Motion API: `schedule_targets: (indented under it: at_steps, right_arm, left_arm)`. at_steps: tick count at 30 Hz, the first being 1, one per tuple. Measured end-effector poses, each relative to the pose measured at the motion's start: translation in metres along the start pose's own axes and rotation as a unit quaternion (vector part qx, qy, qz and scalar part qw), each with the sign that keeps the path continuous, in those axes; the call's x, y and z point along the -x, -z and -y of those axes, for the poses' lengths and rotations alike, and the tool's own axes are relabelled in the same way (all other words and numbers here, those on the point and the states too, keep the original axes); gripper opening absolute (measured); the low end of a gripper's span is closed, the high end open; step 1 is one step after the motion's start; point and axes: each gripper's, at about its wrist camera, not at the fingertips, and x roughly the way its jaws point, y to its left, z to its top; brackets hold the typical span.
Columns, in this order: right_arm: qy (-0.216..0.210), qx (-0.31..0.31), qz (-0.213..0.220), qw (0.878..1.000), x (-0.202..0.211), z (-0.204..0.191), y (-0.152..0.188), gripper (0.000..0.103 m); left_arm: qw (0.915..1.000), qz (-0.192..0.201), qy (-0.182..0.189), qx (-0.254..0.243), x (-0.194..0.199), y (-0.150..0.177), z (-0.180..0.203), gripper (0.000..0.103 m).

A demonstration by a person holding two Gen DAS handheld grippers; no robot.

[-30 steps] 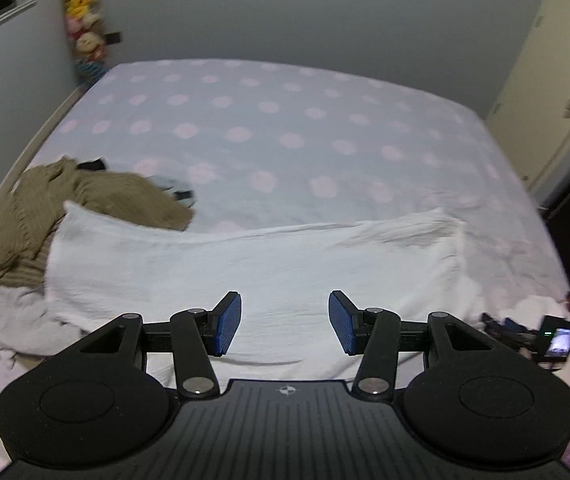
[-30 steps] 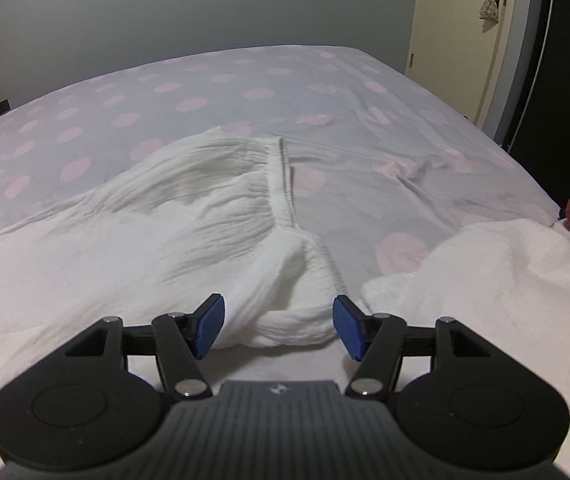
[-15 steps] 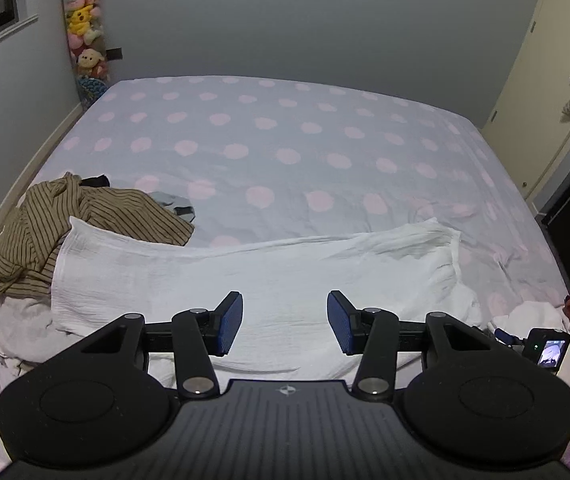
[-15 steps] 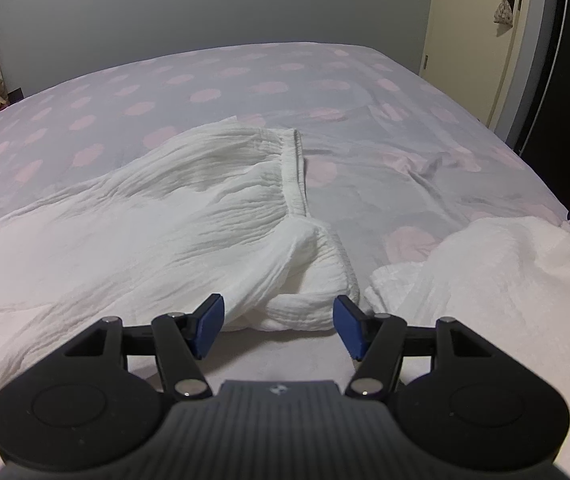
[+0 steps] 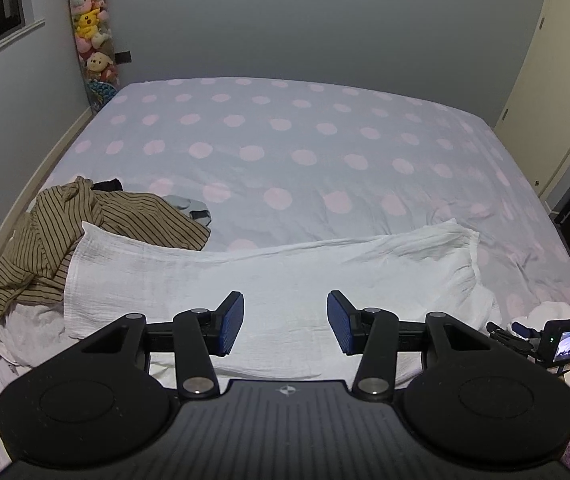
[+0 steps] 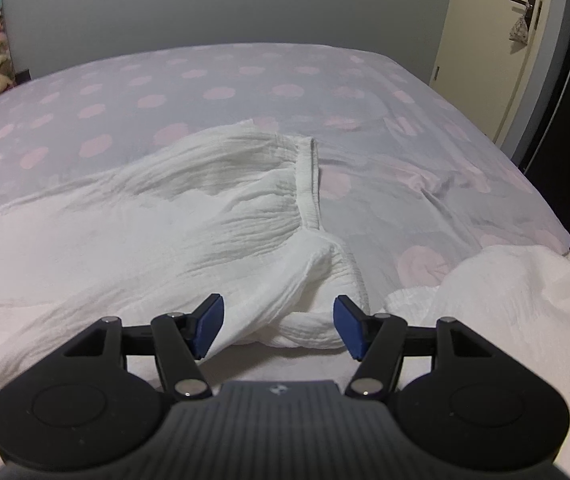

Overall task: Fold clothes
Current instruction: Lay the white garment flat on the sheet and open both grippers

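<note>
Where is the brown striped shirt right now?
In the left wrist view, the crumpled brown striped shirt lies at the bed's left edge, partly under the white crinkled garment's left end.

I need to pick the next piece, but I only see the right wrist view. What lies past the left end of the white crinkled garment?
Observer: A tan striped shirt, crumpled, with the white crinkled garment overlapping its near edge.
Operator: Anything else in that heap?
Observer: A small grey item and a black one behind the shirt.
Operator: Is the left gripper holding anything?
Observer: No, the left gripper is open above the white garment.
</note>
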Motion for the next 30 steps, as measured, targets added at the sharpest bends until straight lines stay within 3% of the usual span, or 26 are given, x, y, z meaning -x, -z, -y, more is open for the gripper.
schedule_targets:
  at_steps: [8,13,24,30]
  right_arm:
    - [0.007,0.002,-0.014,1.000,-0.007,0.000,0.000,0.064]
    - [0.011,0.007,-0.021,1.000,-0.012,-0.004,0.002,0.064]
    - [0.026,0.008,-0.039,0.999,-0.027,-0.004,0.004,0.064]
    - [0.032,0.005,-0.053,0.998,-0.038,-0.005,0.006,0.064]
  left_arm:
    - [1.0000,0.002,0.000,0.009,-0.014,-0.004,-0.010,0.044]
    - [0.9996,-0.010,-0.025,-0.008,-0.039,-0.001,-0.027,0.044]
    - [0.9871,-0.100,-0.119,-0.040,-0.141,0.047,-0.139,0.044]
    - [0.9786,-0.156,-0.134,0.003,-0.191,0.079,-0.188,0.044]
